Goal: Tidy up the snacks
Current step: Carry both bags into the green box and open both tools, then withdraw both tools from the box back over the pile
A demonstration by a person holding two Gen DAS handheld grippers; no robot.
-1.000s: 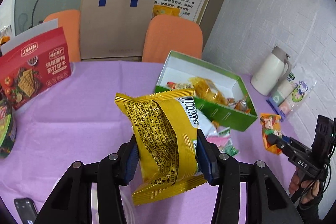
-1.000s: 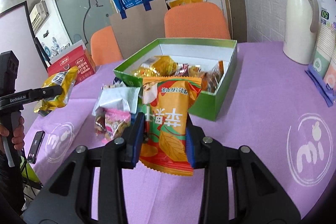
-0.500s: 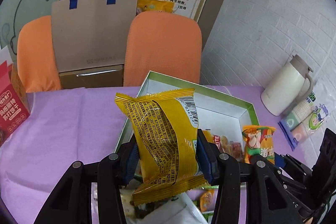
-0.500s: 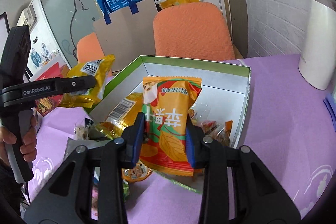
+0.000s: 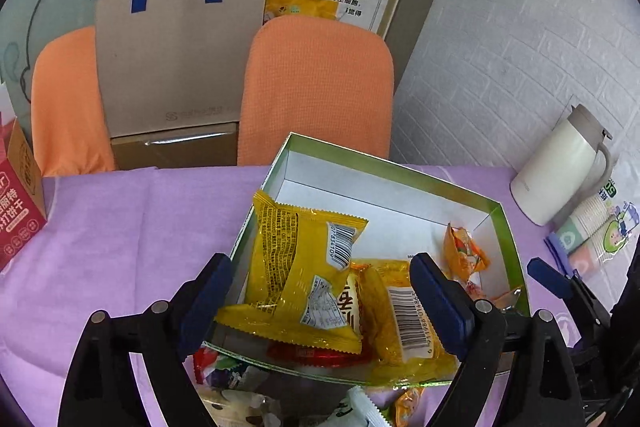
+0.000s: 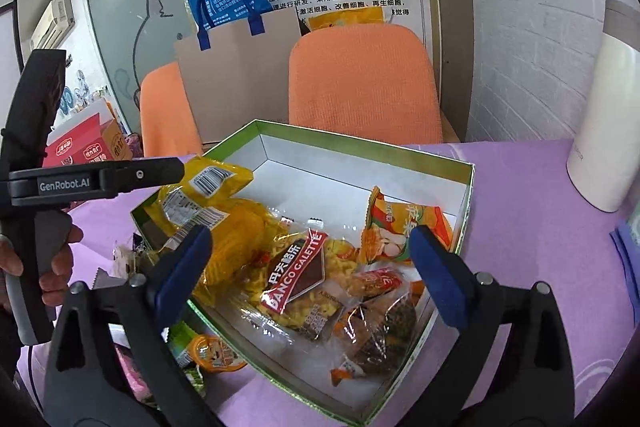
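Note:
My left gripper is open over the near left part of the green box. The yellow packet lies loose between its fingers, resting on other snacks at the box's left wall. My right gripper is also open above the box. The orange packet leans free against the box's right wall, also seen as a small orange packet in the left wrist view. Several wrapped snacks, among them a brown galette pack, fill the box floor.
Loose snacks lie on the purple cloth in front of the box. A white jug and a pack of paper cups stand to the right. A red cracker box is far left. Orange chairs stand behind the table.
Both grippers moved over the green box and opened. The yellow packet dropped from the left gripper and the orange packet from the right; both now rest inside the box.

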